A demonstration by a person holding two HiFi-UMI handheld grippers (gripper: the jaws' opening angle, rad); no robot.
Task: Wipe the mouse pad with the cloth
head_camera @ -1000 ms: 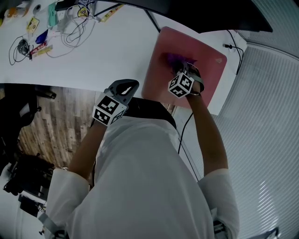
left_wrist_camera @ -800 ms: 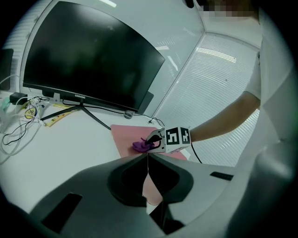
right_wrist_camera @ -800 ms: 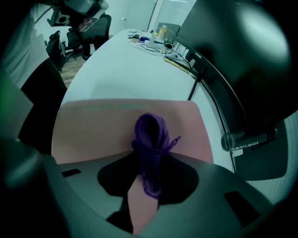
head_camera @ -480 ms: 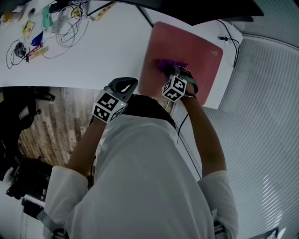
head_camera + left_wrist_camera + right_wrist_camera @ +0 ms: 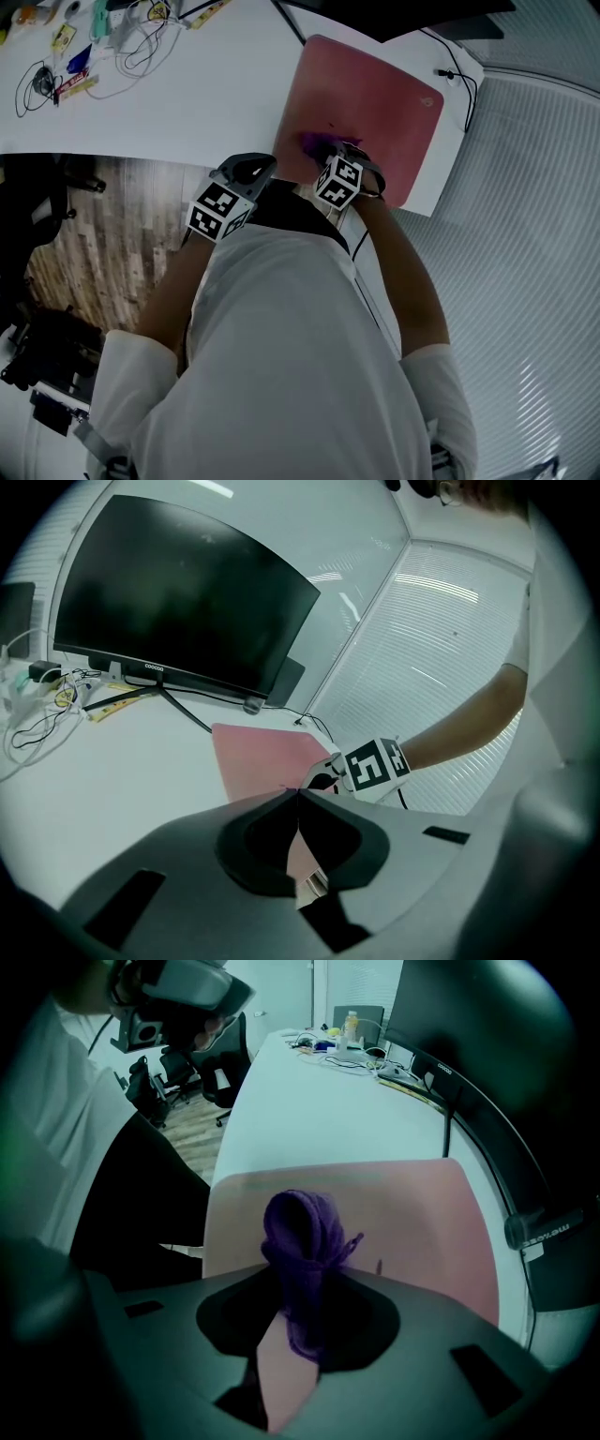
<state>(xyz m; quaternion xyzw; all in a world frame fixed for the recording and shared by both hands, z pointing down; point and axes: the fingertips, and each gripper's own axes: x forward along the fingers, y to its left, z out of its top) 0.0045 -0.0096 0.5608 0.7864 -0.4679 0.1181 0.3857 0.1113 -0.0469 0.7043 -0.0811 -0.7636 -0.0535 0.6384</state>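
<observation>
Wiping cloth [image 5: 302, 1241]: purple, knitted, bunched; pressed on the pad's near left part.
Right gripper [image 5: 298, 1274]: clenched on cloth.
Pad [image 5: 375, 94]: pink, plain, at desk's [image 5: 206, 103] right end; small corner logo unreadable.
Left gripper [image 5: 298, 794]: jaws together, nothing between; left of pad.
Monitor [image 5: 178, 602]: dark, far side; bezel print illegible.

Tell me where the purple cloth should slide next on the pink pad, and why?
Probably push it away, toward the monitor. The right tongs are shut on the purple cloth, which sits at the near edge of the mouse pad, so most of the pink surface lies beyond it.
</observation>
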